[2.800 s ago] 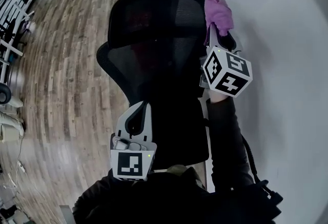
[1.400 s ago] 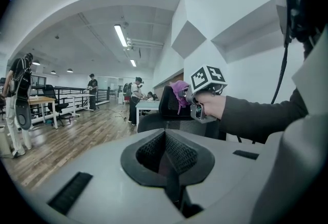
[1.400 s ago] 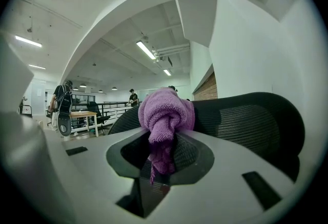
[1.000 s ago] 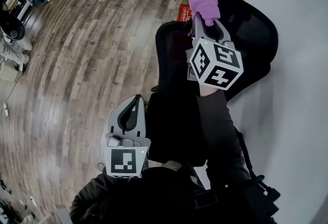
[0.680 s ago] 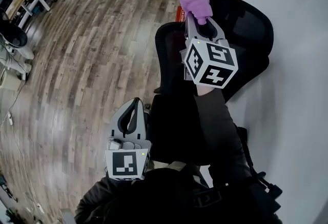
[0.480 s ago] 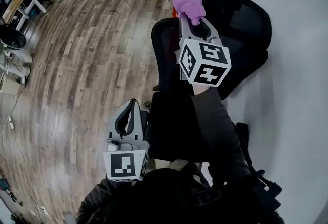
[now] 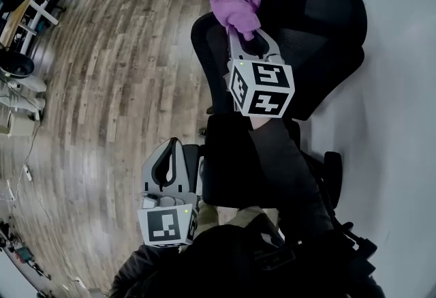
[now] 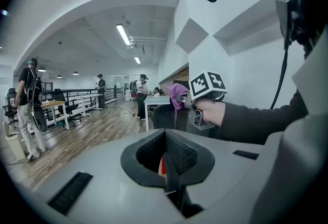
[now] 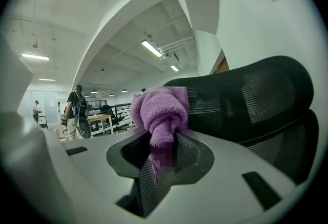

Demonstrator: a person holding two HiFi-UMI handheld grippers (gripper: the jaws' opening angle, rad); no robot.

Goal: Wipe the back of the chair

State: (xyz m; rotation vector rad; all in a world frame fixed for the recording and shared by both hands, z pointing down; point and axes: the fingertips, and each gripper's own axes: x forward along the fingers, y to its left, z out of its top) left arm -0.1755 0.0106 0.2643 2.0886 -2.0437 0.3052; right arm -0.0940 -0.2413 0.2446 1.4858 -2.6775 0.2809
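— Right gripper view: what's clamped?
— My right gripper (image 9: 163, 155) is closed on a purple cloth (image 9: 159, 110). It's nubby terry, bunched into a knot that juts forward past the tips. The cloth sits at the left end of the chair (image 9: 246, 100) back, which is curved black mesh with its long axis running side to side.
— Anything changed?
— Yes. Earlier the cloth was at the opposite edge, by the white surface (image 7: 395, 85). My left gripper (image 8: 166, 164) hangs low, jaws together, empty.
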